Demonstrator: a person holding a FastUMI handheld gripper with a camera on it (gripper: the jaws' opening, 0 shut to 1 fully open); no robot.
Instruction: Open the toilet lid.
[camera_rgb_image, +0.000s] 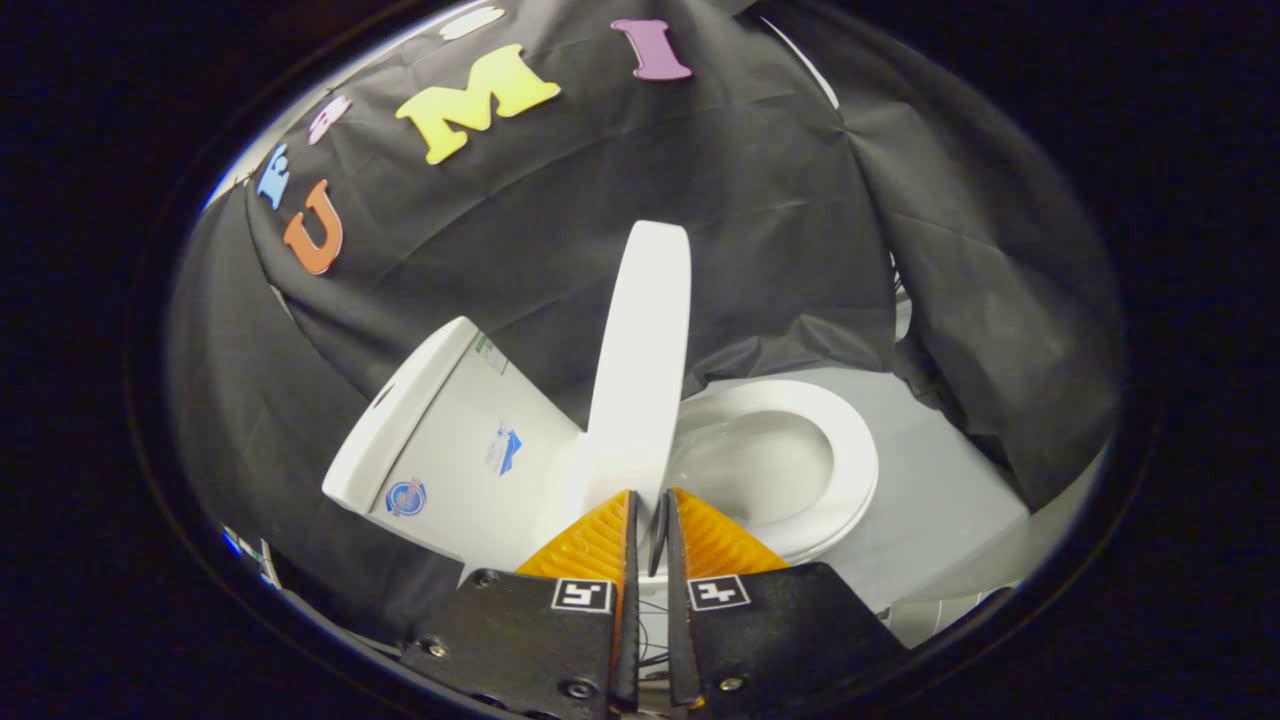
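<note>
The white toilet lid (640, 370) stands raised, close to upright, between the tank (450, 440) and the bowl. Its near edge runs down into the narrow gap between my fingertips. My gripper (651, 496) is shut on that edge, one finger on each face of the lid. To the right of the lid the seat ring (850, 470) lies flat on the bowl, and the bowl's inside (750, 465) is in plain sight. The tank leans away to the left of the fingers, with stickers on its side.
Black cloth hangs behind and around the toilet, draping close to the bowl on the right (1000, 330). Pale grey floor (930, 500) shows beyond the seat to the right of the fingers.
</note>
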